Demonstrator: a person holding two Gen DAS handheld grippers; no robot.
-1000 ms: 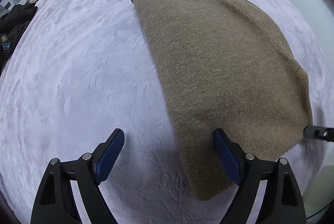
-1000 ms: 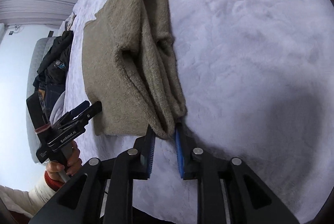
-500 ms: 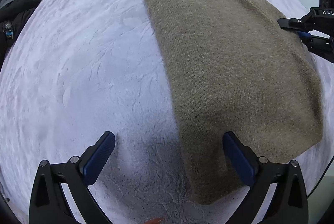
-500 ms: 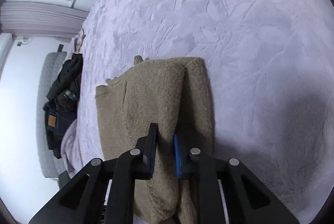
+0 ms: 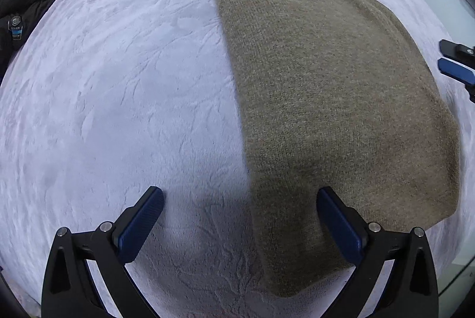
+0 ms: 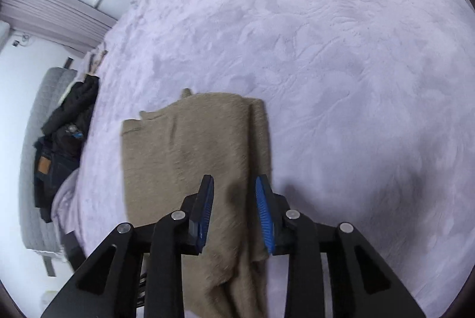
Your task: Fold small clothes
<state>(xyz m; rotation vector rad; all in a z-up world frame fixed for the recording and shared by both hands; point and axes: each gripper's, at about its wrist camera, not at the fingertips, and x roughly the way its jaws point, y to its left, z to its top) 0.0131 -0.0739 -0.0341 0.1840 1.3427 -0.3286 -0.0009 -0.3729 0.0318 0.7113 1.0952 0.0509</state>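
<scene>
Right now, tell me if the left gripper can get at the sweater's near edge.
Probably yes. The left gripper is wide open with nothing between its pads, and the sweater's near edge lies flat on the blanket just ahead of it. The right gripper sits off at the far side, out of the way.

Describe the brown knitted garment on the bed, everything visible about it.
The brown knitted garment is olive-brown with a fuzzy, woolly knit. It lies folded in layers on the pale lilac bedspread, with a ribbed edge at its far corner. The left gripper stands wide open over its near edge, not clamping it. The right gripper is opening, its pads clear of the fabric beneath.
</scene>
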